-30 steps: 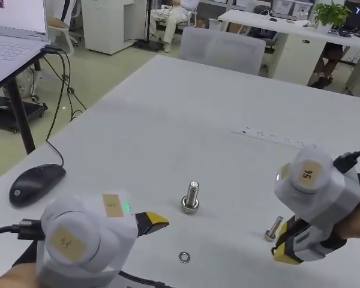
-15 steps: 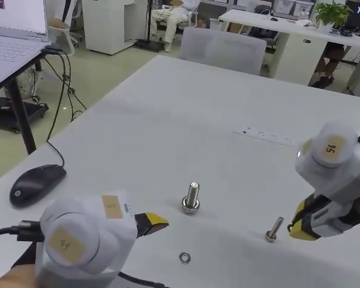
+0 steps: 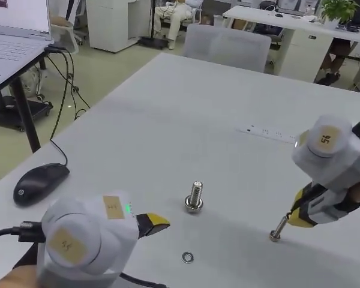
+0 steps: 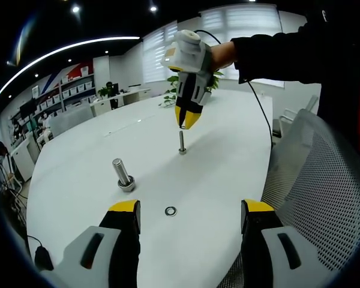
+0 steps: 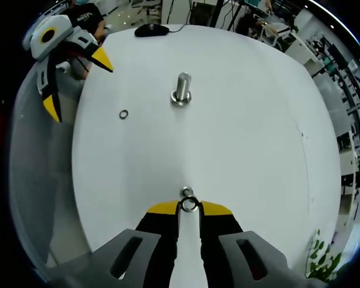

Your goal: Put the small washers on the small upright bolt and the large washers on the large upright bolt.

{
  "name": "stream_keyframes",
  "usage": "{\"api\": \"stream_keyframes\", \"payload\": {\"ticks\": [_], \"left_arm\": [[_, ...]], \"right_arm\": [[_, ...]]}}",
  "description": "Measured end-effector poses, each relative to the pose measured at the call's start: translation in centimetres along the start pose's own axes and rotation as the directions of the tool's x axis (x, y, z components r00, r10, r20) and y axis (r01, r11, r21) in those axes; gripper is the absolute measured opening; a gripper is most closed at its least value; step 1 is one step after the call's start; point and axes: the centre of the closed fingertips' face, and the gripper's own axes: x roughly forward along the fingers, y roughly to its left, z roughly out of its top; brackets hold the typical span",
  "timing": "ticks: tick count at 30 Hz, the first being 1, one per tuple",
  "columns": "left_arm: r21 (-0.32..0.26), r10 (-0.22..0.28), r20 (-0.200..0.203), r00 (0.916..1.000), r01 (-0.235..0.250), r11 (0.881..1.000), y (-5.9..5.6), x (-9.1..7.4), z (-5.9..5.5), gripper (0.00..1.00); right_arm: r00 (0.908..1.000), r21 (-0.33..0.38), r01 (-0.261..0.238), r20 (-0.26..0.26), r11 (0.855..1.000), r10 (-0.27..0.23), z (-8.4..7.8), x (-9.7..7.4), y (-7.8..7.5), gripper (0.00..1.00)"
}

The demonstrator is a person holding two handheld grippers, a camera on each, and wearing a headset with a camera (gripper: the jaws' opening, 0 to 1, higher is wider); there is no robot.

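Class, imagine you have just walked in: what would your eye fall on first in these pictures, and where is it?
The right gripper, at the right of the table, pinches a small washer just above the small bolt. Mid-table stands the large bolt, with a loose washer lying nearer the open left gripper.

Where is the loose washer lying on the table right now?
Head view: the loose washer lies on the white table, on the near side of the large bolt, just right of the left gripper.
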Motion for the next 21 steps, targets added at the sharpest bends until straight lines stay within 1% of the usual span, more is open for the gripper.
{"api": "stream_keyframes", "payload": {"ticks": [4, 9, 21], "left_arm": [[0.002, 0.000, -0.005, 1.0000, 0.000, 1.000, 0.03, 0.07, -0.06, 0.67], [0.000, 0.001, -0.005, 1.0000, -0.001, 1.000, 0.10, 0.12, -0.06, 0.67], [-0.004, 0.009, -0.008, 0.9999, -0.009, 1.000, 0.21, 0.13, -0.13, 0.67]], "right_arm": [[1.0000, -0.003, -0.002, -0.008, 1.000, 0.002, -0.23, 0.46, -0.33, 0.13], [1.0000, -0.004, -0.003, -0.009, 1.000, 0.003, -0.29, 0.50, -0.51, 0.13], [0.9998, -0.007, -0.016, -0.015, 1.000, 0.016, -0.31, 0.97, -0.41, 0.13]]}}
